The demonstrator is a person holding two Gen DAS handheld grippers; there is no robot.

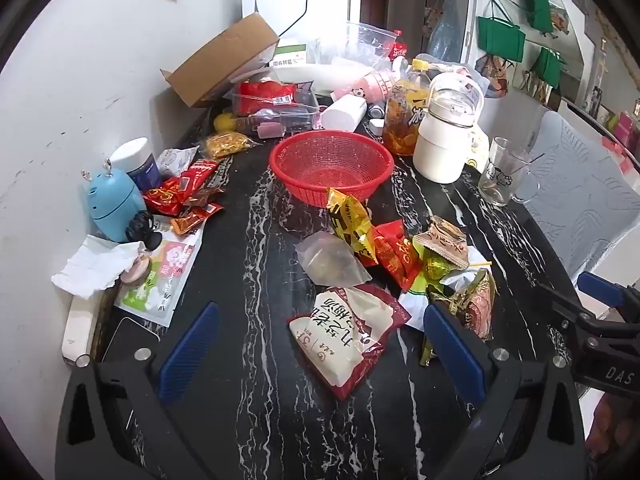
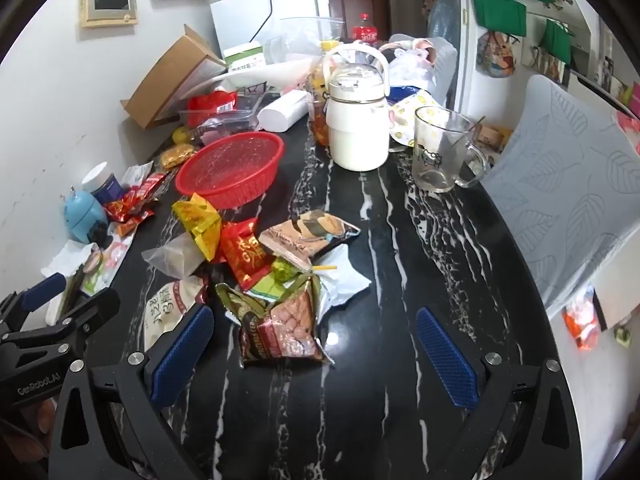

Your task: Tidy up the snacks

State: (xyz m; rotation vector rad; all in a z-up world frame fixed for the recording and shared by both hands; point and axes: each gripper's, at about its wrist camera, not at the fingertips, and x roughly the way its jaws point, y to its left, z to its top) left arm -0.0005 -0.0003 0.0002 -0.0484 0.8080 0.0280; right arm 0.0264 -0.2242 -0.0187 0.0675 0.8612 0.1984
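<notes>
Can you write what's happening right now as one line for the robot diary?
left gripper: open, empty | right gripper: open, empty | red basket: empty | snack packets: loose on table

Colours on your table, lots going on

You've got a black tabletop [image 1: 248,248] with white marble veins, a red mesh basket [image 1: 331,164], yellow [image 1: 349,216] and red snack packs [image 1: 396,252], a cream jug [image 2: 357,128], blue gripper pads [image 2: 182,354].

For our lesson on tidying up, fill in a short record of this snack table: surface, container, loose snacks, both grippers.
surface: black marble table
container: red basket, nothing visible inside
loose snacks: packets piled in front of the basket, including a white packet and a peanut bag
left gripper: open, holding nothing
right gripper: open, holding nothing
</notes>
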